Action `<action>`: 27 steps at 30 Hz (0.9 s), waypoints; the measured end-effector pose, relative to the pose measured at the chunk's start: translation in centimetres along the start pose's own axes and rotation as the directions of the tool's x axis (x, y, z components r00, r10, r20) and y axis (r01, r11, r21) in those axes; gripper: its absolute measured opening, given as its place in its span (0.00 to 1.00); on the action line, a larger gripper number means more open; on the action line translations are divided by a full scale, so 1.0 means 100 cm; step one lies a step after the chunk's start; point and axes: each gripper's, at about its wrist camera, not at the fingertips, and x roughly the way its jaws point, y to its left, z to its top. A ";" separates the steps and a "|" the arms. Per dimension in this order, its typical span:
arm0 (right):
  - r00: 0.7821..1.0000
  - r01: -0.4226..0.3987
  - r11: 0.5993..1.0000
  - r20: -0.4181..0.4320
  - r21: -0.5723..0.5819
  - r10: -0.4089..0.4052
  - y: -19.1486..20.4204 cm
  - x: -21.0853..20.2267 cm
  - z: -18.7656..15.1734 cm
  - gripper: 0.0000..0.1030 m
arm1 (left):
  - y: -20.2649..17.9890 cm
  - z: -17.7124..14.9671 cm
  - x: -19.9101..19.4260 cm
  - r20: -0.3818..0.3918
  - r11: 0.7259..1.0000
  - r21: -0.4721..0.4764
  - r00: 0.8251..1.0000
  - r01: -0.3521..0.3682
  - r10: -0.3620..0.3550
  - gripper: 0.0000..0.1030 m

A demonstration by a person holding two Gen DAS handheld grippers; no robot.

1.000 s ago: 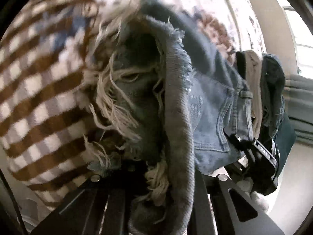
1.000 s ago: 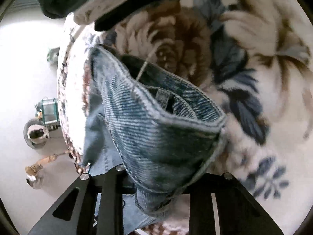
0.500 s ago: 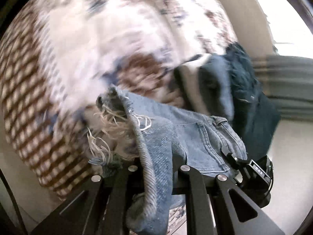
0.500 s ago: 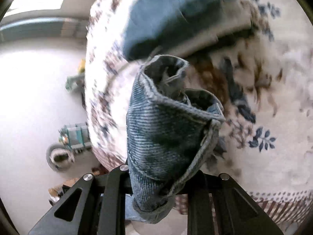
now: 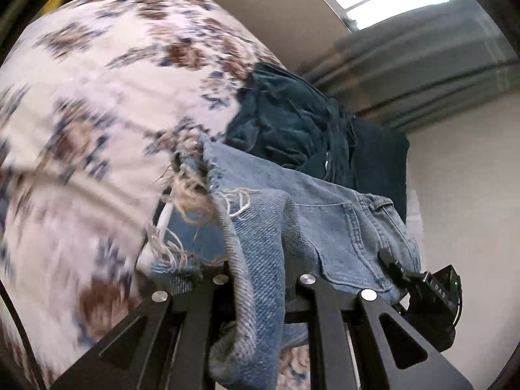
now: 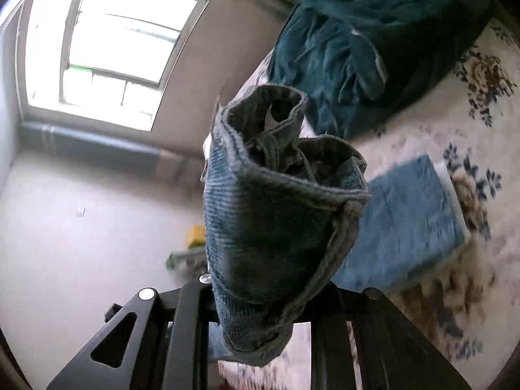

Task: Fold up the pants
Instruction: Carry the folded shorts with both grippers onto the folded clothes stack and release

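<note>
Denim: one pair of light-blue jeans (image 5: 328, 224), pinched at both ends, held up off floral bedcover (image 5: 97, 104).

Left gripper (image 5: 256, 295): two black fingers (image 5: 191, 331) closed down to cloth thickness on frayed hem end; fabric fold spills out at 6 o'clock, covering the tips. Frayed threads at 10 o'clock of the grip. Back pocket and belt loop visible at 3 o'clock.

Right gripper (image 6: 260, 299): two fingers (image 6: 328, 334) clamped likewise on a bunched waistband (image 6: 279, 201), rolled into two open tubes pointing to 12 o'clock. Tips buried in denim, contact point not visible.

Count otherwise:
- 1 dark teal garment pile (image 6: 367, 39) on bedcover, 1 o'clock in right view; number of pieces in it hard to tell, folds merge.
- 1 folded blue item (image 6: 403, 224), fuzzy, at 3 o'clock, lying on bedcover; blurred, type unclear.
- 1 window (image 6: 107, 48) at 10 o'clock, blown out.
- 1 yellow object (image 6: 195, 235) on floor (image 6: 81, 243) at 8 o'clock, too small to identify.
- 1 black device (image 5: 432, 302) at 4 o'clock in left view, partly behind denim, lettering unreadable.

Bedcover pattern smeared by motion blur in left view. Middle span of jeans between the two grips cut off in both views.
</note>
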 end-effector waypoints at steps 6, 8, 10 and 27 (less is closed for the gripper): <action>0.995 0.102 0.985 0.008 0.136 -0.104 -0.133 0.063 0.004 0.20 | 0.047 0.006 0.137 -0.150 0.996 0.074 0.987 -0.055 0.065 0.09; 0.989 0.147 0.975 -0.017 0.167 -0.146 -0.172 0.077 -0.006 0.20 | 0.069 -0.008 0.172 -0.206 0.995 0.072 0.975 -0.073 0.086 0.09; 0.984 0.181 0.963 -0.044 0.199 -0.175 -0.206 0.086 -0.017 0.20 | 0.092 -0.024 0.195 -0.249 0.993 0.067 0.962 -0.097 0.111 0.09; 0.736 0.657 0.686 0.071 -0.312 -0.673 -0.110 0.034 -0.043 0.91 | 0.031 -0.093 0.091 0.053 0.809 0.335 0.866 -0.484 0.497 0.79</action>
